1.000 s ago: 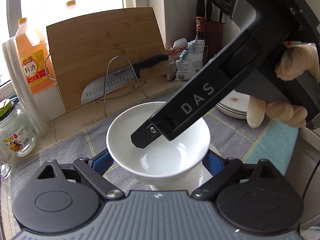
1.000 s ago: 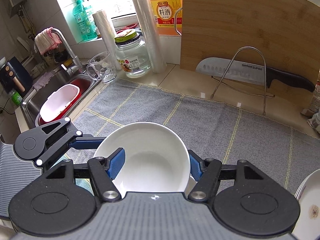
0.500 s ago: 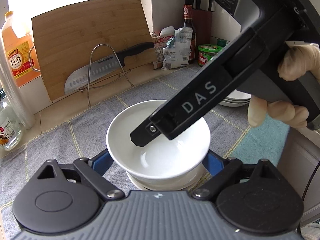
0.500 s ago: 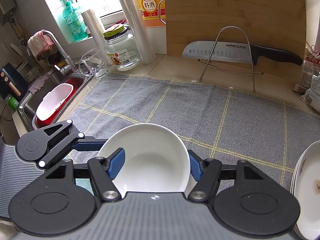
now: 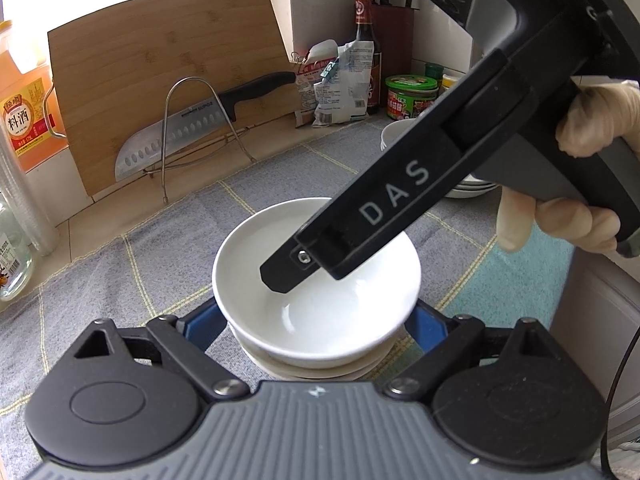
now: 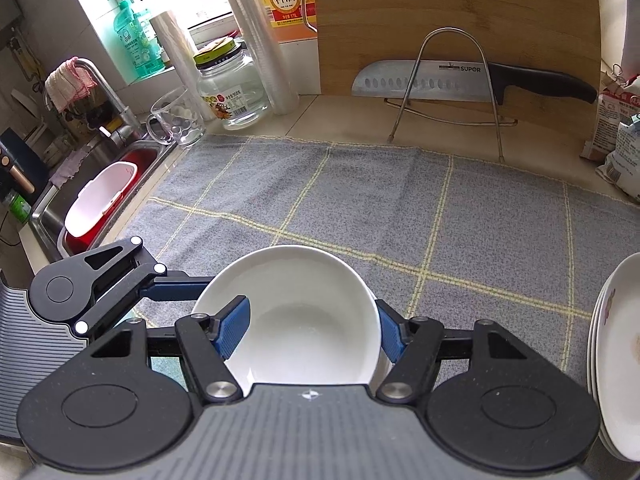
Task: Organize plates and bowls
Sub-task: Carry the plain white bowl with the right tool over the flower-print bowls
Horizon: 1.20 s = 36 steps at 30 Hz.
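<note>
A white bowl (image 5: 320,312) sits nested on other white bowls (image 5: 320,366) on the grey mat. My left gripper (image 5: 316,320) is around the stack with blue pads at both sides below the top bowl's rim. My right gripper (image 6: 312,330) has one blue pad (image 6: 232,330) inside the top bowl (image 6: 308,320) and the other outside its right wall. In the left wrist view the right gripper's finger (image 5: 360,232) reaches down into the bowl. A stack of white plates (image 6: 616,360) lies to the right.
A cutting board (image 6: 452,20) with a knife (image 6: 460,82) on a wire rack stands at the back. Jar (image 6: 230,88), glass mug (image 6: 174,120), oil bottle and film rolls are back left. The sink (image 6: 96,196) is left. Bags and bottles (image 5: 348,80) stand back right.
Both grippers and the bowl have moved right along the mat towards the plates. The top bowl has sunk onto the bowls beneath it.
</note>
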### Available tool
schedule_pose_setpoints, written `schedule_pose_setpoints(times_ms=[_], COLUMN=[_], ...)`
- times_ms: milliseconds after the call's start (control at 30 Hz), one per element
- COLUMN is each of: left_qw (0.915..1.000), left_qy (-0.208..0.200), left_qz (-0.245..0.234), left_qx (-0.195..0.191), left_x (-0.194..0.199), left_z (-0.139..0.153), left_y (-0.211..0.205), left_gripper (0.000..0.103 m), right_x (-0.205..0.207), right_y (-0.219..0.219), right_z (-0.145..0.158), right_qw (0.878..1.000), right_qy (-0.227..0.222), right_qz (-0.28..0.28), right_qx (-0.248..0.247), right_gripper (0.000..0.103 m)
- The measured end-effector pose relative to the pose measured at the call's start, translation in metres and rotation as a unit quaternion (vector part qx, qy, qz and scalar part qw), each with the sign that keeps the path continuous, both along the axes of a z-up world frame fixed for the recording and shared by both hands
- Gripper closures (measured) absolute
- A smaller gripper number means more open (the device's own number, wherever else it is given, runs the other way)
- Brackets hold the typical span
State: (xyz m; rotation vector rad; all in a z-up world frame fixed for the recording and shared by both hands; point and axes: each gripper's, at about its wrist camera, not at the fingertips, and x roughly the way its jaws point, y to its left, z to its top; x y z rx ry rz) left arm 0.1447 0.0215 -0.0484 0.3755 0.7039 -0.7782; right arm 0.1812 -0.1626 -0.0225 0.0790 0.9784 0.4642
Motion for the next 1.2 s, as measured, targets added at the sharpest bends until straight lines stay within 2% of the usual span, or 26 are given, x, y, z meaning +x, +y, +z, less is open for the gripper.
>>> schedule_pose_setpoints(times_ms=[600,800,900,967,1200], left_qw=[0.9999,0.9998,0.9999,0.9998,0.9999], left_qy=[0.014,0.021,0.014,0.016,0.011], left_qz=[-0.001,-0.005,-0.007,-0.007,-0.005], left_qx=[-0.005,-0.004,-0.003,-0.006,-0.004], left_x=[0.006,0.007,0.004,0.004,0.001], left_z=[-0.004,-0.005,-0.004,-0.002,0.001], left_y=[0.002,0.006,0.009,0.01,0.014], left_gripper=[0.008,0.007,0.007,0.007,0.007], right_x=[0.001,0.002,0.001,0.0,-0.002], right_y=[-0.001,0.003,0.008,0.007,-0.002], right_z=[-0.001,-0.002,-0.001,-0.001,0.008], right_qw=[1.0,1.0,1.0,0.999,0.999], right_qy=[-0.001,-0.001,-0.014,-0.024,-0.041], right_qz=[-0.005,0.001,-0.005,-0.006,-0.015], right_qx=[0.0,0.007,-0.018,-0.03,0.002], right_gripper=[0.03,0.017,0.0,0.0,0.0])
